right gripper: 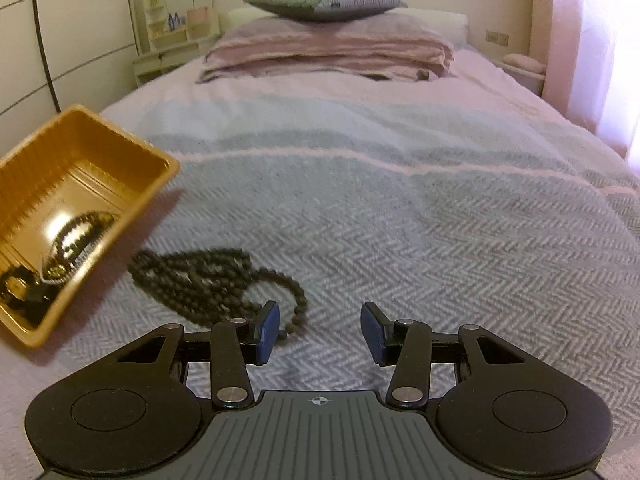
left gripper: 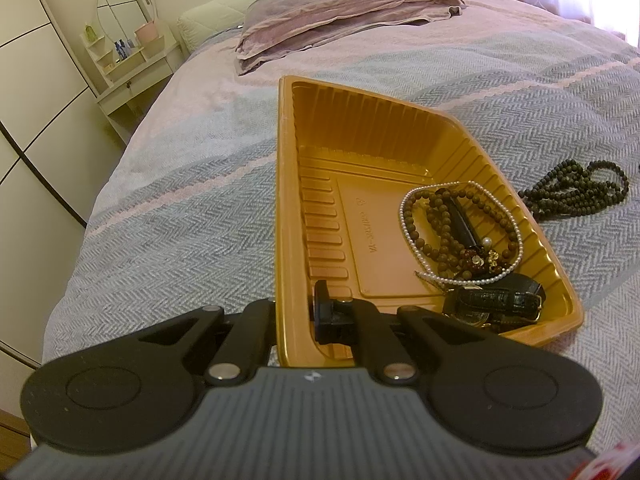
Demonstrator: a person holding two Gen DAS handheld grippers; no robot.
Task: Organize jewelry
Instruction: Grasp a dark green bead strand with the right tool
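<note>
A gold plastic tray (left gripper: 285, 184) lies on the bed. Inside it are a pearl strand (left gripper: 403, 224), brown bead strings (left gripper: 436, 208) and a black-strapped watch (left gripper: 500, 300), all at its near right end. My left gripper (left gripper: 294, 314) is shut on the tray's near left wall, one finger outside and one inside. A dark bead necklace (left gripper: 572, 192) lies on the blanket just right of the tray. In the right wrist view the necklace (right gripper: 200, 276) is bunched just ahead and left of my right gripper (right gripper: 320, 332). That gripper hangs open over the blanket with nothing between its fingers. The tray (right gripper: 168, 168) is at the far left there.
The bed is covered by a grey and pink herringbone blanket (right gripper: 400, 220). A folded pink quilt (right gripper: 328, 52) with a green pillow (right gripper: 320, 0) sits at the head. A white vanity with a round mirror (left gripper: 124, 52) and wardrobe doors stand to the left.
</note>
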